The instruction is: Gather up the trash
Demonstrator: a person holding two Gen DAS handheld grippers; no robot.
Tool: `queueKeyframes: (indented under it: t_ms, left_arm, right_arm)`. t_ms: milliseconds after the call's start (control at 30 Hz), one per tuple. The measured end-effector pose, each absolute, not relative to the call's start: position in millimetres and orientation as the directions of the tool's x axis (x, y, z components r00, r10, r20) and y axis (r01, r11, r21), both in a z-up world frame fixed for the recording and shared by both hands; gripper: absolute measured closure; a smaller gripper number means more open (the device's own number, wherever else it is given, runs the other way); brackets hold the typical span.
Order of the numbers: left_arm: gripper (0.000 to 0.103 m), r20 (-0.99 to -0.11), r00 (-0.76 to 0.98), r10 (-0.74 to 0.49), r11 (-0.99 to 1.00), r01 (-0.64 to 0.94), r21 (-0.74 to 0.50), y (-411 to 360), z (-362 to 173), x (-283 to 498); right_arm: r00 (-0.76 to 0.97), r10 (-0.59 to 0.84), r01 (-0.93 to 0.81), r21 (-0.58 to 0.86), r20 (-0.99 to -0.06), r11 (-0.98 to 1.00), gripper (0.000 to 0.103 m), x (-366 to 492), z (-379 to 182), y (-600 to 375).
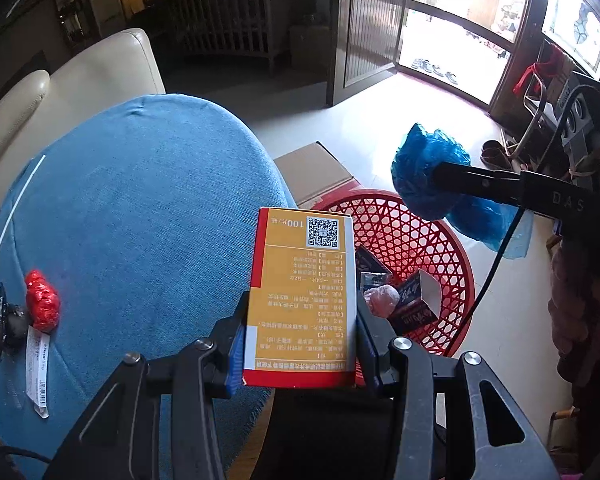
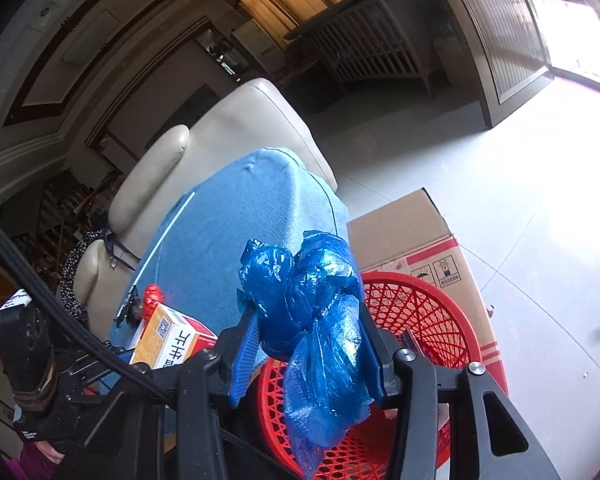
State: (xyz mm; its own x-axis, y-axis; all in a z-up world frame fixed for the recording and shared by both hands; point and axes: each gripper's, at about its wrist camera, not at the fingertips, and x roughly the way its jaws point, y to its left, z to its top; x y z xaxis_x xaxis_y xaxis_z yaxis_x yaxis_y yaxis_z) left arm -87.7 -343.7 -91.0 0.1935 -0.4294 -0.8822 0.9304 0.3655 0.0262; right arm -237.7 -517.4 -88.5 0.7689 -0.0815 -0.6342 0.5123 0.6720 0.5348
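Note:
My left gripper [image 1: 300, 344] is shut on an orange and red cardboard box [image 1: 304, 296], held at the table's right edge beside the red basket [image 1: 424, 240]. My right gripper [image 2: 308, 344] is shut on a crumpled blue plastic bag [image 2: 312, 320] that hangs over the red basket [image 2: 428, 312]. In the left wrist view the blue bag [image 1: 428, 172] and the right gripper's fingers [image 1: 480, 184] hang above the basket. The basket holds a dark packet [image 1: 412, 300] and a pinkish wad [image 1: 382, 298]. The box [image 2: 172, 340] also shows in the right wrist view.
A blue cloth covers the round table [image 1: 140, 208]. At its left edge lie a red wad [image 1: 42, 306], a black wrapper [image 1: 6, 324] and a white label [image 1: 36, 372]. A cardboard carton [image 2: 416, 236] stands behind the basket. A cream sofa [image 1: 100, 72] is beyond the table.

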Motion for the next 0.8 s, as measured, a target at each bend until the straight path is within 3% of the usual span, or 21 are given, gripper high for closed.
queueKeyframes:
  t_ms: [400, 533, 800]
  left_arm:
    - [0.055, -0.898, 0.096, -0.43, 0.318, 0.947, -0.051, -353, -110, -88]
    - [0.046, -0.895, 0.091, -0.437, 0.321, 0.945, -0.061, -352, -111, -85]
    - [0.043, -0.887, 0.121, -0.446, 0.354, 0.934, -0.051, -333, -111, -73]
  right_arm:
    - [0.703, -0.059, 0.577, 0.52, -0.709, 0.63, 0.052, -226, -112, -523]
    - [0.69, -0.045, 0.599, 0.535, -0.723, 0.596, 0.044, -225, -118, -528]
    - [0.694, -0.048, 0.596, 0.535, -0.719, 0.599, 0.043, -219, -113, -524]
